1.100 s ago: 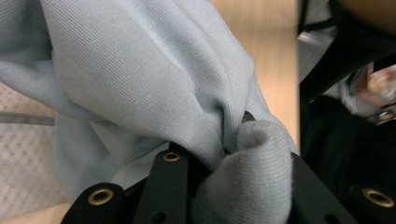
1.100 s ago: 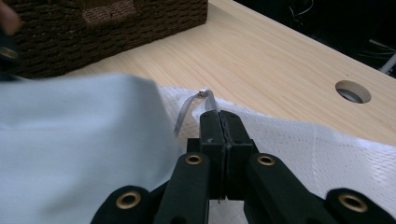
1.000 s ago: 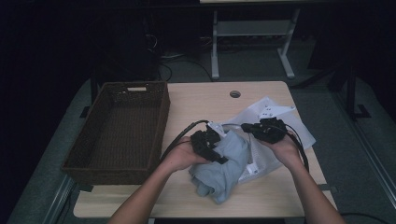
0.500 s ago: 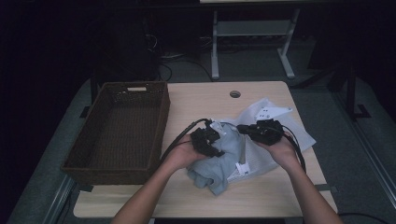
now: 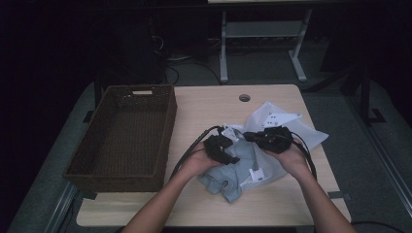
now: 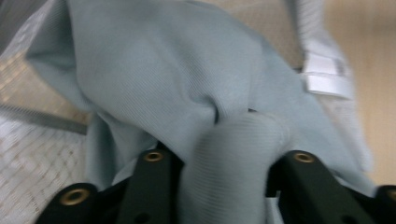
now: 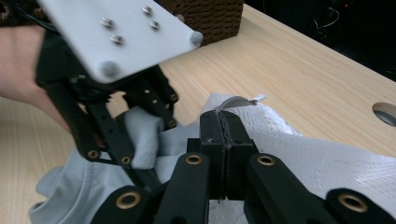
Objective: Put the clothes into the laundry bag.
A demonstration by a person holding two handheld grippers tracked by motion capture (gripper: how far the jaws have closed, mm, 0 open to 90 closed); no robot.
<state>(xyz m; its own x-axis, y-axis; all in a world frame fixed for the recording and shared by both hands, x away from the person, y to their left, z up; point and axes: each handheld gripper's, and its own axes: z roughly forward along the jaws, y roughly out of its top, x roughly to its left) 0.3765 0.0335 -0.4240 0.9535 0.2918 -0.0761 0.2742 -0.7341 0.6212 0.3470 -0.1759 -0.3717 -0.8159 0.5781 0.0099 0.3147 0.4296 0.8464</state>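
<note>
The left gripper (image 6: pixel 224 186) has a thick fold of the pale blue garment (image 6: pixel 187 84) between its two black jaws. The jaws have just been opening; they stand partly apart with the bunched cloth filling the gap, and whether the pads press on it cannot be told. The right gripper (image 7: pixel 225 135) has its jaws closed tight together, pinching the edge of the white mesh bag (image 7: pixel 327 163), with a thin strip of the bag's rim curling out above the tips.

In the right gripper view the left gripper (image 7: pixel 140 126) hangs just beside the right one, its grey plate on top, with blue cloth between its fingers (image 7: pixel 107 135).

From the high view both grippers, left (image 5: pixel 228 153) and right (image 5: pixel 252 137), sit close together over the middle of the wooden table (image 5: pixel 204 104). The garment (image 5: pixel 228 177) lies crumpled under and in front of the hands, partly on the mesh bag (image 5: pixel 306 133), which spreads out toward the table's right edge. A white label (image 5: pixel 256 175) shows on the bag near the right hand (image 5: pixel 291 158).

A brown woven basket (image 5: pixel 121 170) stands on the left part of the table, well apart from the cloth. A round hole (image 5: pixel 244 97) sits in the tabletop near the far edge. Black cables loop from each gripper across the table beside the forearms.
</note>
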